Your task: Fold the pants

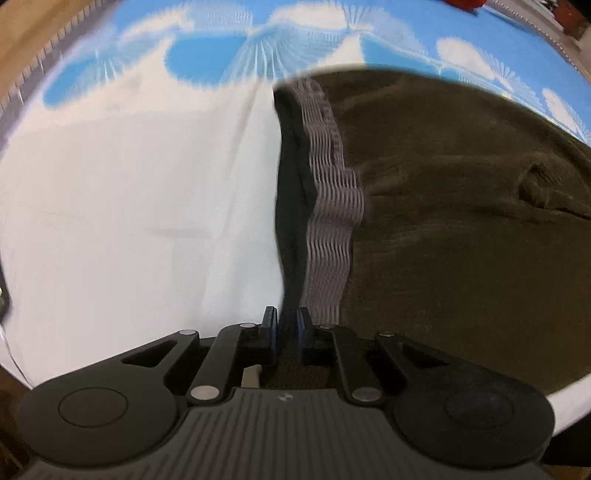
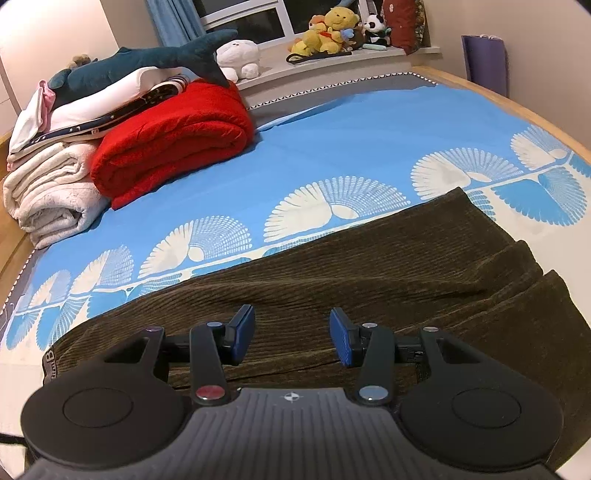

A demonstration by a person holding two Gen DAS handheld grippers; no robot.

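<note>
Dark brown corduroy pants (image 2: 369, 273) lie across the blue and white bedsheet (image 2: 332, 147). In the left wrist view the pants (image 1: 461, 221) fill the right half, with a grey ribbed waistband (image 1: 328, 221) running up the middle. My left gripper (image 1: 286, 332) is shut on the waistband edge, the dark fabric pinched between its blue pads. My right gripper (image 2: 291, 336) is open, just above the pants, its blue pads (image 2: 243, 332) apart with nothing between them.
A folded red blanket (image 2: 173, 136), white blankets (image 2: 51, 192) and a plush shark (image 2: 147, 59) are stacked at the bed's far left. Stuffed toys (image 2: 332, 29) sit on the windowsill. The wooden bed frame (image 2: 535, 118) rims the right side. The sheet (image 1: 129, 221) is white left of the waistband.
</note>
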